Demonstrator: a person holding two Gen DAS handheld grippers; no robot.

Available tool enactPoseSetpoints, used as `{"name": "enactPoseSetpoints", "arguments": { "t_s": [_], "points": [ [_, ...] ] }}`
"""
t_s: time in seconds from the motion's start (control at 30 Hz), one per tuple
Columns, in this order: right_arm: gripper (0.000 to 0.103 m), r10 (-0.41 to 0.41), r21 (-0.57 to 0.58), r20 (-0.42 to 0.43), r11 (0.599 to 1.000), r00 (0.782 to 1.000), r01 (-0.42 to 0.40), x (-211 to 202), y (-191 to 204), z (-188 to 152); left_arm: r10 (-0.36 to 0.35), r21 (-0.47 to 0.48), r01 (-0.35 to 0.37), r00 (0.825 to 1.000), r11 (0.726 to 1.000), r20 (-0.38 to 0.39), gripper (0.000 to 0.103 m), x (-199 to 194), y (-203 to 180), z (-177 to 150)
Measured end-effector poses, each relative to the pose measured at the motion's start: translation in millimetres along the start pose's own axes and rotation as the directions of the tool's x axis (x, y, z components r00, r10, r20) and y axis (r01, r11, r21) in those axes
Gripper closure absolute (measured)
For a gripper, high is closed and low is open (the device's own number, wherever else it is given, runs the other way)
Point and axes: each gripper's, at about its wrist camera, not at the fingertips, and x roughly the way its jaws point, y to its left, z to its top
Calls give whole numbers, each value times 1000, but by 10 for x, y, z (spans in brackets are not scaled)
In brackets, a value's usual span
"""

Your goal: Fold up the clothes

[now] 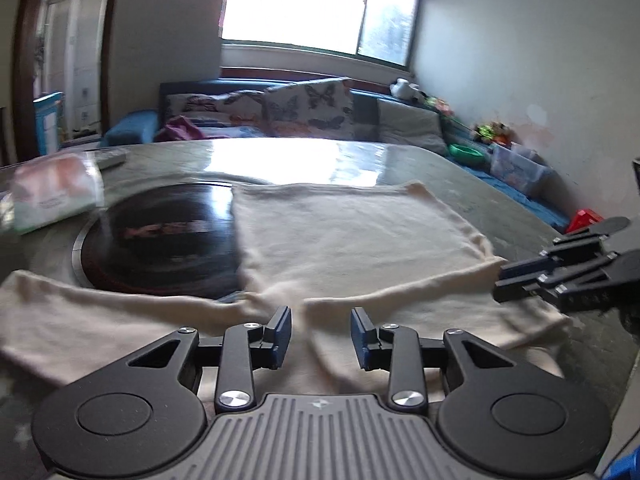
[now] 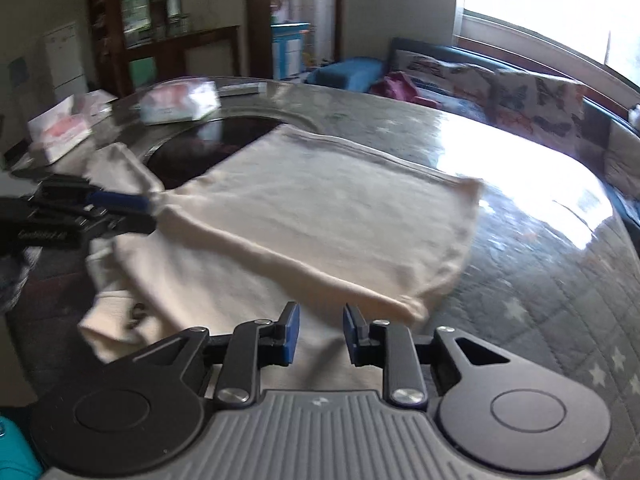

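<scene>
A cream garment [image 1: 352,236] lies spread on the table, its body flat toward the window and one sleeve reaching left [image 1: 80,320]. It also shows in the right wrist view [image 2: 320,208]. My left gripper [image 1: 321,334] is open, just above the near edge of the garment, with nothing between its blue pads. My right gripper [image 2: 319,334] is open over the garment's near right part. The right gripper shows at the right of the left wrist view [image 1: 560,272]; the left gripper shows at the left of the right wrist view [image 2: 100,208], beside the sleeve.
A dark round inset cooktop [image 1: 168,244] lies partly under the garment. Tissue packs [image 2: 180,104] and a remote [image 1: 114,158] sit at the table's far left. A sofa with butterfly cushions [image 1: 308,108] stands behind. The table's right edge [image 1: 624,368] is close.
</scene>
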Motion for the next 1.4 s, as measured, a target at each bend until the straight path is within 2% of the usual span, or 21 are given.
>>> {"name": "enactPoseSetpoints", "arguments": {
  "t_s": [0.13, 0.27, 0.43, 0.57, 0.77, 1.0, 1.13, 1.27, 1.4],
  "points": [
    [73, 70, -74, -12, 995, 997, -71, 58, 261, 64, 82, -55, -81, 997, 995, 6, 68, -115, 227, -23],
    [73, 122, -133, -20, 983, 992, -124, 163, 517, 175, 177, -107, -174, 984, 979, 22, 67, -225, 466, -9],
    [73, 162, -195, -8, 968, 987, -160, 271, 783, 326, 310, -196, -300, 951, 933, 19, 66, -306, 776, 6],
    [73, 182, -227, 3, 958, 983, -176, 356, 973, 395, 385, -267, -370, 923, 890, 5, 66, -346, 975, -11],
    [73, 182, -266, -12, 947, 983, -179, 451, 1141, 366, 454, -329, -436, 891, 838, -26, 65, -361, 1175, -49],
    [73, 178, -249, 15, 954, 984, -169, 275, 1065, 420, 527, -396, -507, 847, 765, -68, 63, -379, 1409, -94],
    [73, 166, -237, 30, 959, 986, -154, 189, 1000, 432, 537, -434, -516, 840, 739, -84, 65, -338, 1510, -90],
    [73, 156, -215, 41, 966, 987, -143, 121, 933, 412, 535, -452, -512, 840, 731, -87, 66, -307, 1569, -68],
    [73, 141, -192, 59, 973, 988, -127, 48, 856, 381, 531, -472, -503, 843, 724, -85, 91, -295, 1613, -69]
  ]
}}
